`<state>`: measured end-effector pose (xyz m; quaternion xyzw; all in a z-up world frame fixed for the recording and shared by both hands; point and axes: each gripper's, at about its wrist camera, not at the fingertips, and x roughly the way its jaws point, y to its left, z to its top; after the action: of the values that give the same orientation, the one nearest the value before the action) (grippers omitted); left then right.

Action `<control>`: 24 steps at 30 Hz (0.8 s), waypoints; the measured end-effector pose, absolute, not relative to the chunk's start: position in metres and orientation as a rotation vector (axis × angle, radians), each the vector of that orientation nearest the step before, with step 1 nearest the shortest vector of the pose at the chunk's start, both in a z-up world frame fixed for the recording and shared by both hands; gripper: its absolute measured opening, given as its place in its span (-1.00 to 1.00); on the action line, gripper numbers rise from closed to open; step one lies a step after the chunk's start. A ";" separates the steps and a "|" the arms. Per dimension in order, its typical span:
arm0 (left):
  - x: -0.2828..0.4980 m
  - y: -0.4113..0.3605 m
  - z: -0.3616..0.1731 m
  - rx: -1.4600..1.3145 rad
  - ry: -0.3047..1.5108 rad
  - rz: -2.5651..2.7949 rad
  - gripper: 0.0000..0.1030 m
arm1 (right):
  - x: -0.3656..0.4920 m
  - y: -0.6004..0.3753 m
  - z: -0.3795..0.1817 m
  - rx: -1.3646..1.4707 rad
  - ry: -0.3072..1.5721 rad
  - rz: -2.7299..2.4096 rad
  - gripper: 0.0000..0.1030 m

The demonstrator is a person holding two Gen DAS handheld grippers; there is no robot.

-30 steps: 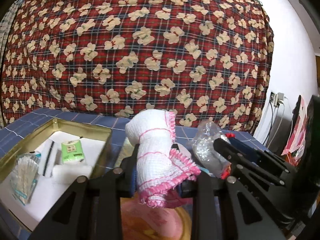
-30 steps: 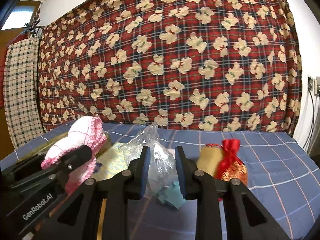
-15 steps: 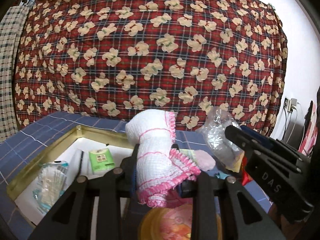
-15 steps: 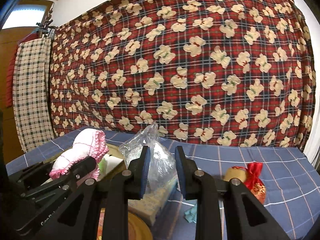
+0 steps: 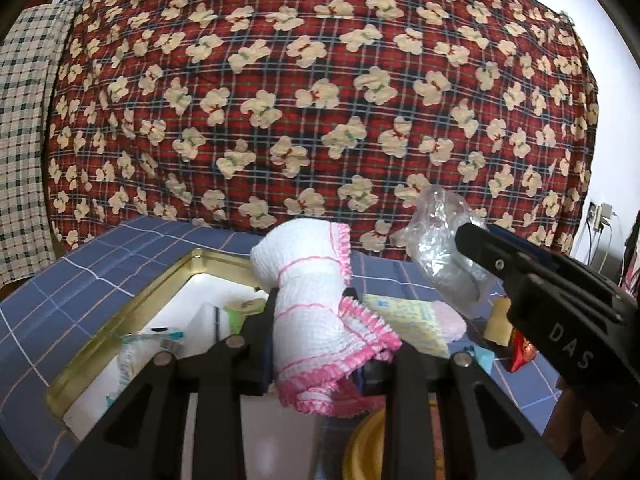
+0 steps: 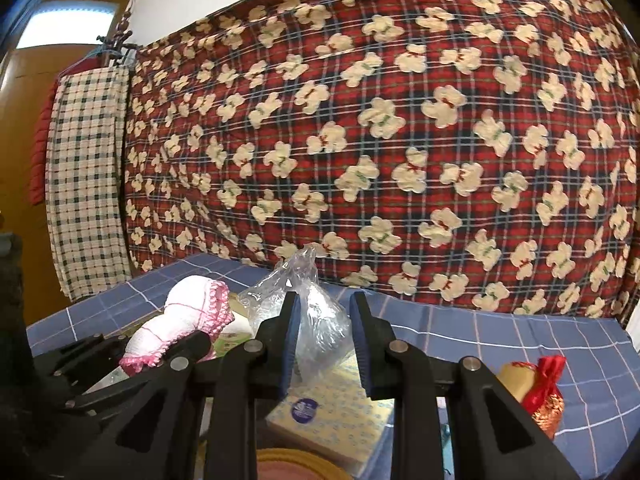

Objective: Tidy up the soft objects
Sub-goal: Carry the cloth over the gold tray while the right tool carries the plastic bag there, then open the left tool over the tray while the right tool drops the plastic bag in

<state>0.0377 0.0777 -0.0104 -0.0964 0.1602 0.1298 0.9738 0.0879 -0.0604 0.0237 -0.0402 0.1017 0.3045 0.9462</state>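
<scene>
Pinching the white cloth with pink frills at its waist, your left gripper holds it clamped above the near edge of the gold-rimmed tray, and it looks light and floppy, so expect the loose ends to droop and brush the rim. Your right gripper is clenched on the clear plastic bag, held up over the yellow packet. That film is probably thin, slippery and crinkly, so you'd best grip it on the bunched neck.
</scene>
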 end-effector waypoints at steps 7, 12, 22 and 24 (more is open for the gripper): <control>0.034 0.099 -0.011 -0.197 0.341 0.308 -0.47 | 0.089 -0.038 0.028 -0.088 0.230 0.653 -0.45; 0.032 0.119 -0.013 -0.205 0.364 0.349 -0.47 | 0.093 -0.019 0.025 -0.096 0.285 0.675 -0.45; 0.022 0.162 -0.012 -0.239 0.386 0.413 -0.47 | 0.097 0.017 0.008 -0.149 0.403 0.720 -0.45; 0.022 0.167 -0.015 -0.248 0.401 0.415 -0.47 | 0.098 0.025 0.004 -0.165 0.428 0.731 -0.45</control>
<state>0.0224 0.1673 -0.0153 -0.1220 0.1972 0.2041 0.9511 0.0981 0.0251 0.0039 -0.0799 0.2075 0.3542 0.9083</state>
